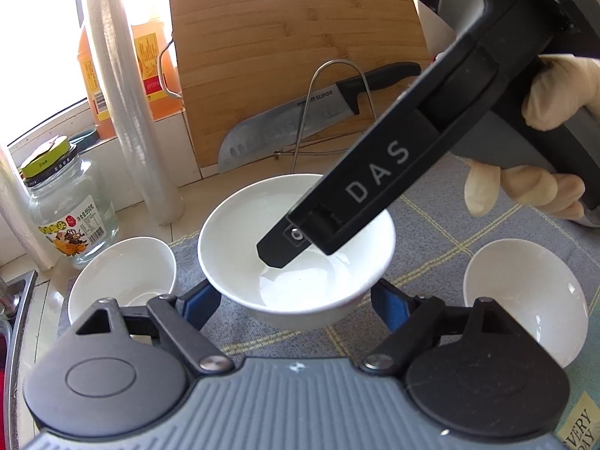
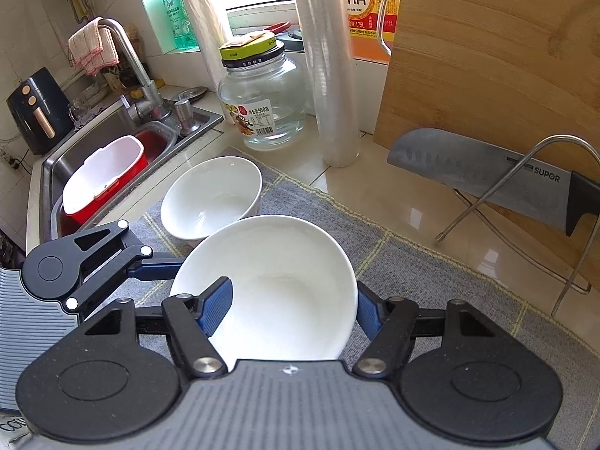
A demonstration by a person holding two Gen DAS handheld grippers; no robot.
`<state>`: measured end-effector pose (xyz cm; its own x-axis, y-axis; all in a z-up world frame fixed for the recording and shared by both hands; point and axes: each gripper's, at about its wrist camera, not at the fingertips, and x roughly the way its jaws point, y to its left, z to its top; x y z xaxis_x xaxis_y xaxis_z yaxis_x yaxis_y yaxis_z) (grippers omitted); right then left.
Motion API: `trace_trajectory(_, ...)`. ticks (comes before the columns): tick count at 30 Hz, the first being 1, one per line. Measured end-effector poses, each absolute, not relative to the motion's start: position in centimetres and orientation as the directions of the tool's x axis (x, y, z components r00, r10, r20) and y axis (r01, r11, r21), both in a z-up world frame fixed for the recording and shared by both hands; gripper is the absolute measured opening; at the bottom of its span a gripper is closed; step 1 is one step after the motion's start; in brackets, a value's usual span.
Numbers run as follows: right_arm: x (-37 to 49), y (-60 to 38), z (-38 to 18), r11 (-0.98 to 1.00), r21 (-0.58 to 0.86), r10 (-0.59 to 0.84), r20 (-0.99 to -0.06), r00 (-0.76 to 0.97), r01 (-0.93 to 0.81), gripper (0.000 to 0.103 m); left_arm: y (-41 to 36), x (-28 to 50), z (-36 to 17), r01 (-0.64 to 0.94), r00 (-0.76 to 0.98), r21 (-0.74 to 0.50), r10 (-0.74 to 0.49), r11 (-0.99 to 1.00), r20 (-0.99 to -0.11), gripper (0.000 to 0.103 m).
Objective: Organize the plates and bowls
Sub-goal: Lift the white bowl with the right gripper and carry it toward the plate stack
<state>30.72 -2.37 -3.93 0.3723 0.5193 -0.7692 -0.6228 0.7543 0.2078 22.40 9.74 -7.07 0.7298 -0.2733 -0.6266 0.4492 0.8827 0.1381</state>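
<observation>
- Left gripper (image 1: 296, 300): its blue-padded fingers (image 1: 200, 305) are spread wide, one on each side of the middle white bowl (image 1: 296, 251). Whether the pads touch the bowl's wall I cannot tell.
- Right gripper (image 2: 290, 309): it pinches the same bowl's rim. One blue pad (image 2: 215, 309) lies inside the bowl (image 2: 277, 292) and the other (image 2: 369, 318) sits outside its wall. In the left wrist view, one black finger (image 1: 296, 240) dips into the bowl's hollow, with a gloved hand (image 1: 540, 138) on the handle behind.
- The bowl appears tilted — the right wrist view looks into its open mouth. It sits over a grey checked mat (image 2: 431, 273).
- Two more white bowls are on the mat: one just beside it on the sink side (image 2: 212, 197), another on the opposite side (image 1: 525, 300), standing apart.
- Beyond the mat, on the counter: a glass jar (image 2: 264, 103) with a green lid, and a tall roll of cling film (image 2: 328, 71).
- Farther back, a knife (image 2: 487, 178) rests on a wire stand (image 2: 525, 202), in front of a leaning wooden cutting board (image 2: 498, 56).
- Off to the side, a steel sink (image 2: 90, 142) holds a red-and-white container (image 2: 103, 178).
</observation>
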Motion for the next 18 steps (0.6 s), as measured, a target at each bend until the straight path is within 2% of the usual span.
trace_trajectory(18,24.2,-3.7,-1.5,0.753,0.199,0.533,-0.742,0.405,-0.627,0.074,9.2,17.3,-5.0,0.5,0.703,0.126,-0.316,0.857,-0.637,0.087)
